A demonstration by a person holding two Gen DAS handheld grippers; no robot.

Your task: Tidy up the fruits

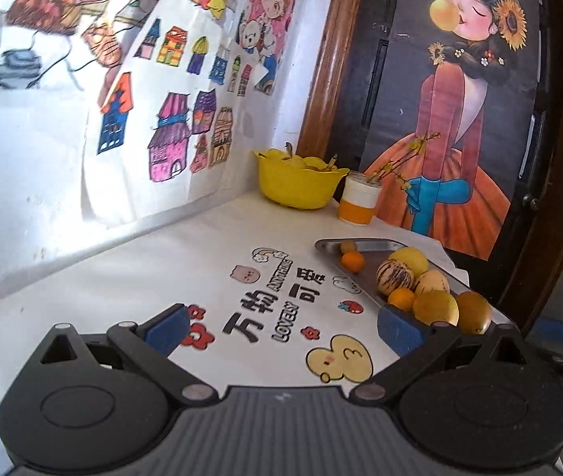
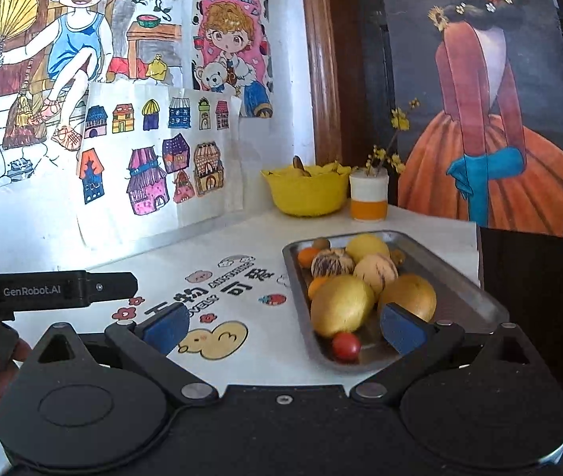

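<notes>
Right gripper (image 2: 283, 327) spread, empty, near metal tray (image 2: 460, 285) of fruit; left gripper (image 1: 281, 323) spread too. Nothing picked yet; next probably grab cherry tomato (image 2: 346, 346).

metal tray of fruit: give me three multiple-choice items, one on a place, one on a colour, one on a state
1. Where does the small red tomato lie in the metal tray?
A. at the end near the camera
B. at the far end
C. outside it

2. What colour is the bowl by the wall?
A. blue
B. yellow
C. white

3. How does the right claw stand?
A. shut on an orange
B. shut on nothing
C. open, holding nothing

Answers:
1 A, it sits at the near end, in front of the big yellow fruit.
2 B, the bowl is yellow all over.
3 C, its blue pads stand wide apart with nothing gripped between them.
</notes>
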